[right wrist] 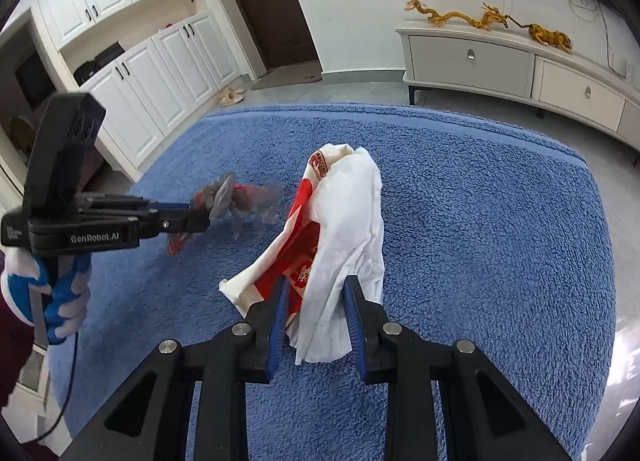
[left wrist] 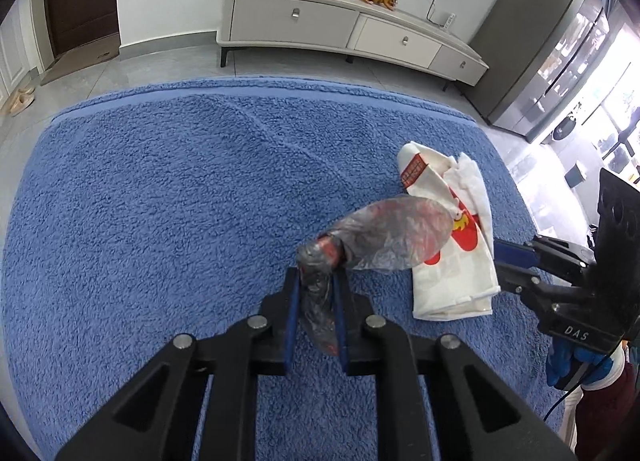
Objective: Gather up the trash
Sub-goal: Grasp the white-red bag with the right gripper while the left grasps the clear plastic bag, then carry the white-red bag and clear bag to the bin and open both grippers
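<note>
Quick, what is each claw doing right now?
Left gripper: closed on a crumpled clear plastic wrapper.
Right gripper: closed on a white-and-red paper bag.

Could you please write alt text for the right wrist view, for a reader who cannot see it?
The right gripper holds a white and red bag above a blue rug. At left, the left gripper pinches a crumpled clear wrapper. A white cabinet stands behind.

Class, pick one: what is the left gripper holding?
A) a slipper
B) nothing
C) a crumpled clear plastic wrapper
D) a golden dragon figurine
C: the left gripper is shut on the crumpled clear plastic wrapper, lifted above the blue towel.
</note>
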{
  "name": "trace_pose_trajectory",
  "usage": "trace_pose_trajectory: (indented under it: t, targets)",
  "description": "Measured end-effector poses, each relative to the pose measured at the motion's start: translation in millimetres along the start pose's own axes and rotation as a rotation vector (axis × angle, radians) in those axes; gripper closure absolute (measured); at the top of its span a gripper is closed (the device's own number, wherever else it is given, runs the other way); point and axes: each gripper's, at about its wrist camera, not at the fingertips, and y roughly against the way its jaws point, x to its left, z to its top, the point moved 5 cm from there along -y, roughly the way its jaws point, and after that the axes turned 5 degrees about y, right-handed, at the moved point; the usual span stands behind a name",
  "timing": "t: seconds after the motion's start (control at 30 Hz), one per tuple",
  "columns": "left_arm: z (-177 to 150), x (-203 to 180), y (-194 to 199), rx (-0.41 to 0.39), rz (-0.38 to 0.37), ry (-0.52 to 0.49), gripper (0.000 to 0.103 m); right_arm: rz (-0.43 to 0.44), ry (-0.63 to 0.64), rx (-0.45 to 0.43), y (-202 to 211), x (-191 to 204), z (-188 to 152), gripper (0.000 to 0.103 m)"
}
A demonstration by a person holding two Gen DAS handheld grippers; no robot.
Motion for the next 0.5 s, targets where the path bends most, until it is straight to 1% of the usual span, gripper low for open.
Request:
trace_pose_trajectory:
  t: [0.13,0.33,0.5]
  targets:
    - [-1,1,4,-0.001,-0.004,0.005,0.088,0.0,-0.009,-0.002,-1,-1,5,0.077]
    - [-1,1,6,0.0,-0.008,0.008,0.088,0.018,-0.058,0.011,-18,-6,16,0.077]
    - [-4,5,8,0.001,-0.015,0.016,0.088,0.078,-0.154,0.005,-29,-14,18,0.077]
